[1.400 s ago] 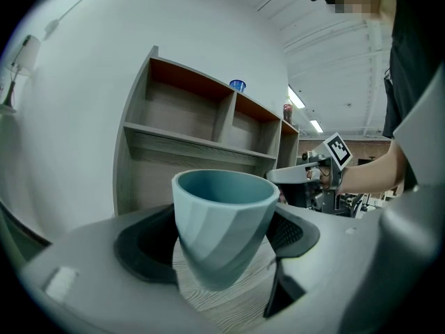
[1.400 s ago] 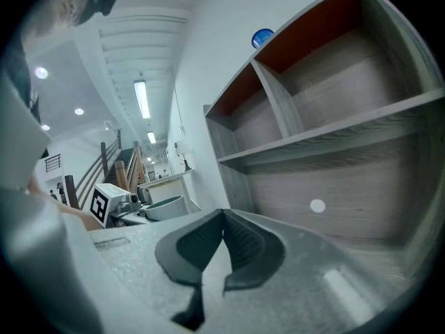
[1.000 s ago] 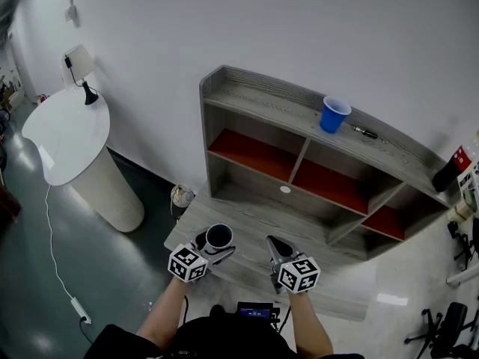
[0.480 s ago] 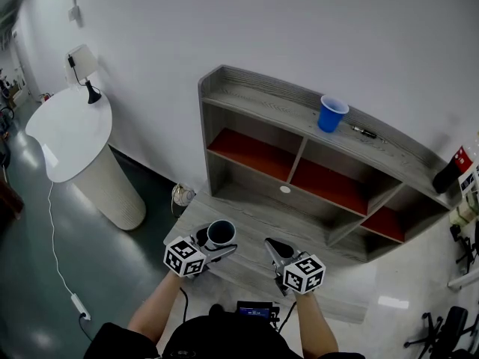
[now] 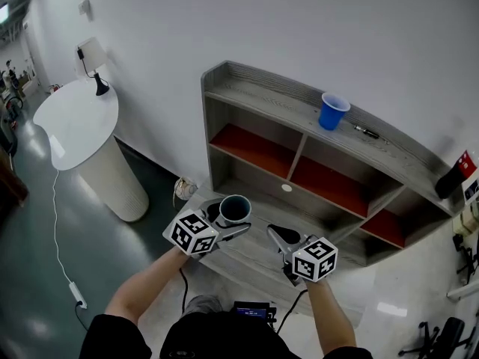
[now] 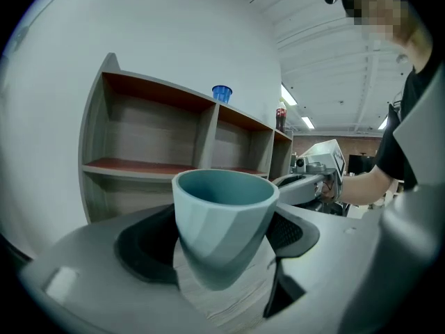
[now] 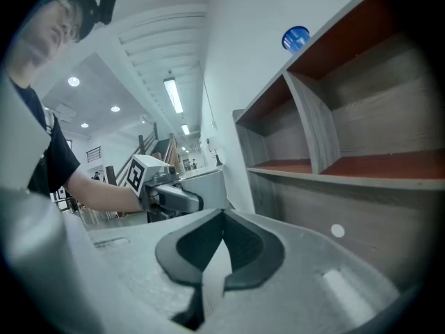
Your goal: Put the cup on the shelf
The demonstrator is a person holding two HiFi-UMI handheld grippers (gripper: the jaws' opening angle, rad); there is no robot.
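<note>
The left gripper (image 5: 228, 226) has its jaws set wide around the pale teal faceted cup (image 6: 224, 221), pads on opposite walls, the cup upright and held in the air near the low front of the grey wooden shelf unit with red inner boards (image 5: 262, 99). To its right, the right gripper (image 5: 278, 235) has its jaws closed tip to tip on nothing.

The carry looks best done level. Hold the squeeze steady, bring the cup to a bare stretch of board well apart from the blue plastic cup (image 5: 331, 112) on the top board, and seat the base flat before letting go.

Only the head view shows the whole unit and its free compartments. Only the left gripper view shows the cup's empty inside and the pad contact. Only the right gripper view shows that those jaws hold nothing.
</note>
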